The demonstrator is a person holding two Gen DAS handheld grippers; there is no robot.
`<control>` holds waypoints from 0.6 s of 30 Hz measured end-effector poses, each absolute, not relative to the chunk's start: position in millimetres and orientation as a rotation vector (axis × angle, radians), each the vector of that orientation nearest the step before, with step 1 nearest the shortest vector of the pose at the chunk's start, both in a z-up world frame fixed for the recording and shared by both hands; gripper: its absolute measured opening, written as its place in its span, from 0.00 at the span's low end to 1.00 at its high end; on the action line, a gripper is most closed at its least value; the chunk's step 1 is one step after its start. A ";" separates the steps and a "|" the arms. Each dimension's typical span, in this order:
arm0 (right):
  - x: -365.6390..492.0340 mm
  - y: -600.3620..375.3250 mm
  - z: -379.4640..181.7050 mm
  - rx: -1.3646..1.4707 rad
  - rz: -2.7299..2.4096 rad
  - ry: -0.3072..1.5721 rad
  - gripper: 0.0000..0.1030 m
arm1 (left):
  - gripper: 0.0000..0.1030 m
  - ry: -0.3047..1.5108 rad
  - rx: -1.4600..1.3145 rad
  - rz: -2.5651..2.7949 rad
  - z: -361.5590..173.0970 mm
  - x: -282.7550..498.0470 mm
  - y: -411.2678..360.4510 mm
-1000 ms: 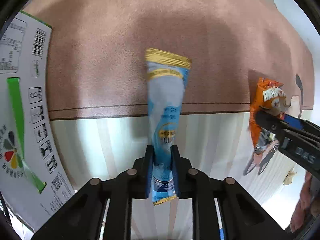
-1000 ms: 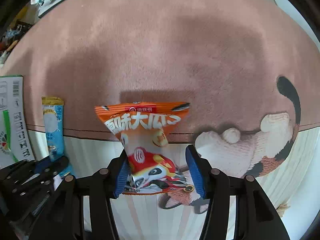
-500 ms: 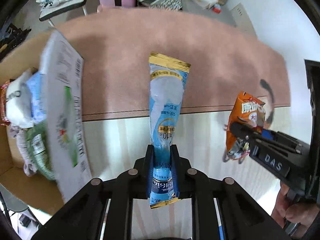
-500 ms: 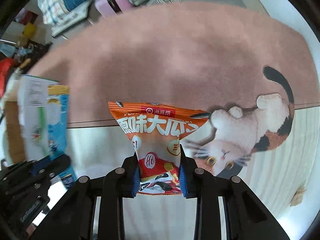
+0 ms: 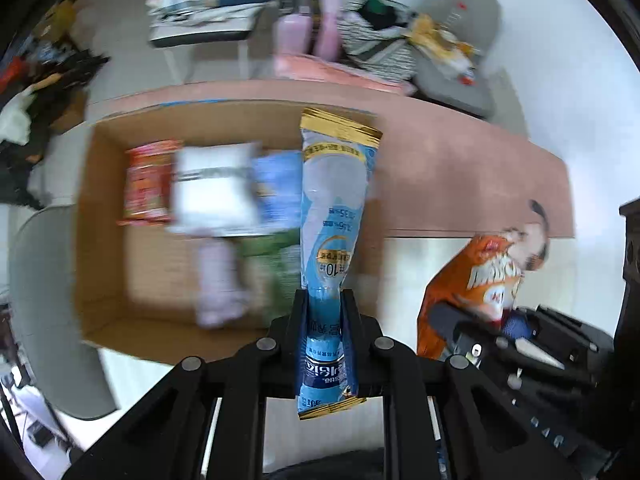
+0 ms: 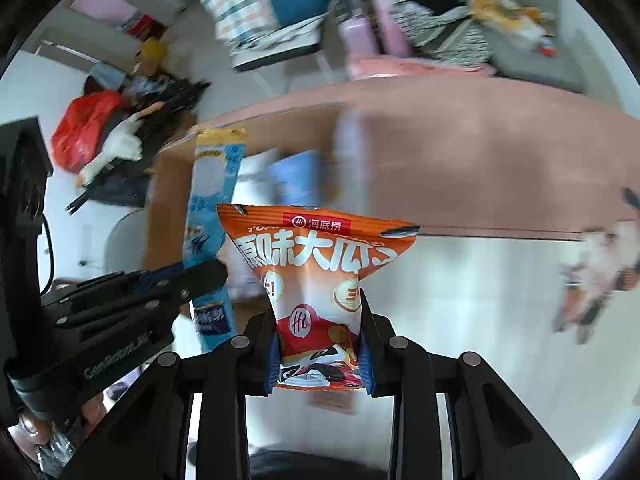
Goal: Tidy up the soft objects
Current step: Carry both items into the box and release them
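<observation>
My left gripper (image 5: 325, 312) is shut on the lower end of a long blue pouch (image 5: 338, 200) with gold ends, held high above the floor. Behind it lies an open cardboard box (image 5: 104, 248) holding several soft packets, blurred by motion. My right gripper (image 6: 318, 320) is shut on an orange snack bag (image 6: 320, 256) that stands up between its pads. The orange snack bag (image 5: 472, 280) also shows at the right of the left wrist view. In the right wrist view the blue pouch (image 6: 212, 200) and the left gripper (image 6: 196, 276) sit at the left.
A pink rug (image 5: 460, 176) with a cat picture (image 6: 600, 272) lies beyond the box on a pale floor. Chairs piled with clothes and bags (image 5: 384, 48) stand at the back. A red bag and dark clutter (image 6: 100, 132) sit at the far left. A grey rounded seat (image 5: 44, 300) borders the box.
Both grippers have risen well above the rug with their packets and swung toward the box, which is now in full view. The right gripper's pads closed onto the orange bag.
</observation>
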State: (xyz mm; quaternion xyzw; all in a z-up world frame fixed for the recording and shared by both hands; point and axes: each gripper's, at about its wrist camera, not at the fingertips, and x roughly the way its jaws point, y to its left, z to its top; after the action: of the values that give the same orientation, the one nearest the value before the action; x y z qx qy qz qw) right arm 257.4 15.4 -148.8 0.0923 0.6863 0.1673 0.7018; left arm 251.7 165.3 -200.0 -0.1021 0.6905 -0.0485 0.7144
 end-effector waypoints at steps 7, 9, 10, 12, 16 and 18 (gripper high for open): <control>250.6 150.5 -198.3 0.233 0.439 1.605 0.31 | 0.13 1.638 -0.245 -0.001 -241.8 255.3 269.8; 248.8 172.3 -214.3 0.233 0.436 1.622 0.31 | 0.13 1.671 -0.260 0.017 -257.2 259.5 290.3; 248.9 181.4 -223.2 0.231 0.436 1.630 0.31 | 0.13 1.687 -0.269 0.018 -263.9 261.3 298.0; 249.1 197.7 -241.8 0.225 0.427 1.648 0.31 | 0.13 1.714 -0.276 0.019 -276.4 265.3 307.2; 251.8 217.6 -271.4 0.200 0.395 1.665 0.32 | 0.15 1.759 -0.260 0.014 -297.6 269.6 314.7; 254.5 223.7 -286.1 0.183 0.390 1.685 0.34 | 0.16 1.800 -0.230 0.028 -309.0 270.2 316.6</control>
State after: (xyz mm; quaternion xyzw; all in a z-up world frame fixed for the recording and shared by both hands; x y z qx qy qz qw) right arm 254.5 223.7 -286.1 0.0805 0.7404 0.1712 0.6450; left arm 270.2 316.6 -309.0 -0.1000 0.7815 0.0122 0.6158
